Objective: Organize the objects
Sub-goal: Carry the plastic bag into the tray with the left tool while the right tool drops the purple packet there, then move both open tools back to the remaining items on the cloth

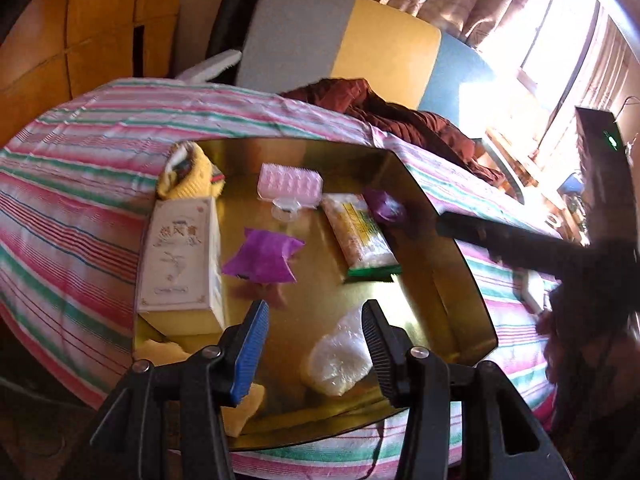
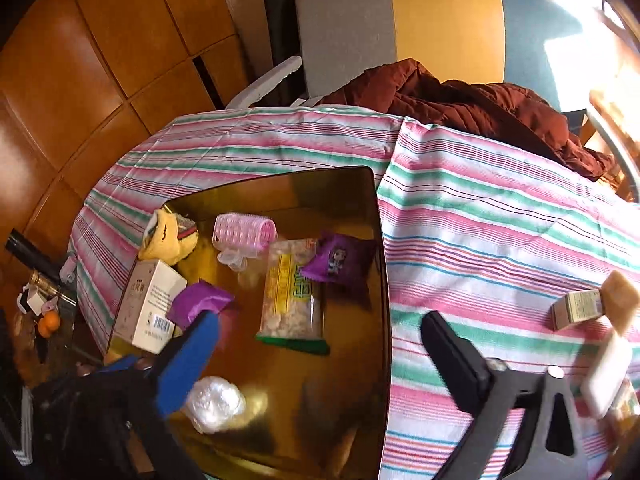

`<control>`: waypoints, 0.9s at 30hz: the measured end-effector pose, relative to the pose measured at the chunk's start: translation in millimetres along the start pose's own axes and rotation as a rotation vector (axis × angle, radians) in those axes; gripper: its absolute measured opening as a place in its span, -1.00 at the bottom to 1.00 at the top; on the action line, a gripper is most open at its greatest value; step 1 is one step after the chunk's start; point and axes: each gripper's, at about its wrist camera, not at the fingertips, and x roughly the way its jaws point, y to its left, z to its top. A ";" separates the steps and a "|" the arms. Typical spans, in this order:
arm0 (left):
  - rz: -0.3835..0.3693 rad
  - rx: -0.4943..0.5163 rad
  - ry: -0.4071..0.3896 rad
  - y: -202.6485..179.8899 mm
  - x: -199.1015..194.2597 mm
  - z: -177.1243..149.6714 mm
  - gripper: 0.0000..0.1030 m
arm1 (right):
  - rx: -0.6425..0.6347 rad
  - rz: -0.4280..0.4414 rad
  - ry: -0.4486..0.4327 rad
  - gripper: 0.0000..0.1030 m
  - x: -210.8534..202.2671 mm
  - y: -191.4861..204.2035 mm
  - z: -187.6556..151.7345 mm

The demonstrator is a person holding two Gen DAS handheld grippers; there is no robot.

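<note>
A gold tray (image 1: 452, 280) (image 2: 352, 400) lies on a striped cloth. In it are a white box (image 1: 180, 256) (image 2: 148, 312), a yellow knit item (image 1: 188, 178) (image 2: 168, 240), a pink hair roller (image 1: 290, 184) (image 2: 246, 230), two purple packets (image 1: 264, 256) (image 1: 384, 204) (image 2: 198, 304) (image 2: 336, 260), a long snack bag (image 1: 360, 236) (image 2: 290, 292) and a clear plastic bundle (image 1: 340, 356) (image 2: 216, 404). My left gripper (image 1: 316, 344) is open and empty above the tray's near part, beside the bundle. My right gripper (image 2: 320, 360) is wide open and empty over the tray's right edge; its dark blurred arm (image 1: 520, 244) shows in the left wrist view.
The striped cloth (image 2: 500, 240) covers the table. A small box and a cracker-like piece (image 2: 588, 308) lie on it at the right. A dark red jacket (image 2: 460, 100) lies at the far edge before a grey, yellow and blue chair (image 2: 400, 20). Clutter sits on the floor at left.
</note>
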 end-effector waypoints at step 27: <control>0.124 0.112 -0.079 -23.0 -17.0 -4.8 -0.05 | -0.087 -0.147 -0.148 0.99 -47.9 16.1 -46.9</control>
